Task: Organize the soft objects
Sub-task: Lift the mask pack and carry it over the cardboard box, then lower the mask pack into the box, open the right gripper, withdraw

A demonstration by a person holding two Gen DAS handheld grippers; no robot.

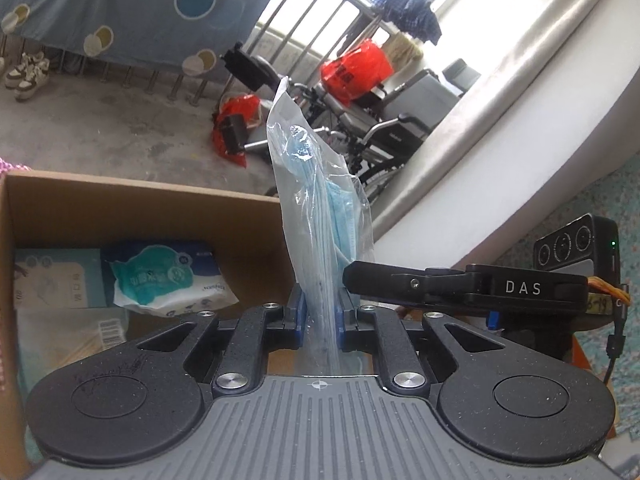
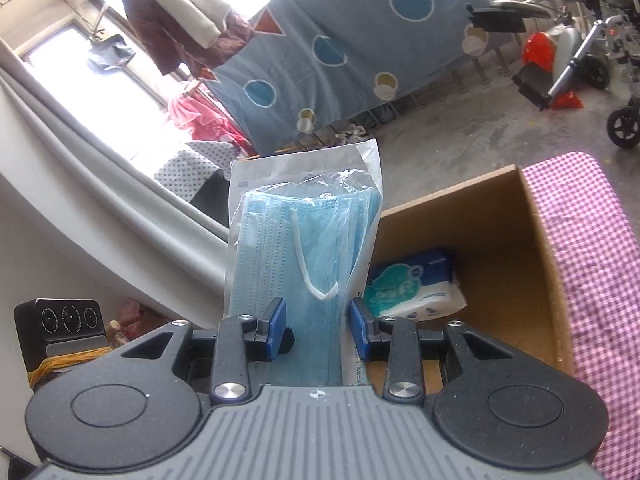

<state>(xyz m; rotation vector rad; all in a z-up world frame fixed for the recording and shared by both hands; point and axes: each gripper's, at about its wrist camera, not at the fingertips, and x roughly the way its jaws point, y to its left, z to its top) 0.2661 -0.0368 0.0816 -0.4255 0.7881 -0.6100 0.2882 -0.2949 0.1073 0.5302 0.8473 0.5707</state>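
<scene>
A cardboard box (image 1: 144,204) stands open just beyond both grippers, with a tissue pack (image 1: 168,276) and a flat paper box (image 1: 60,276) lying inside; a checked cloth (image 2: 592,248) lies to its right, and a wheelchair (image 1: 380,120) stands far off on the floor. The left gripper (image 1: 320,312) is clamped narrow on one edge of a clear bag of blue face masks (image 1: 316,208), held upright. The right gripper (image 2: 319,320) pinches the same bag wider, apparently across its flat side.
</scene>
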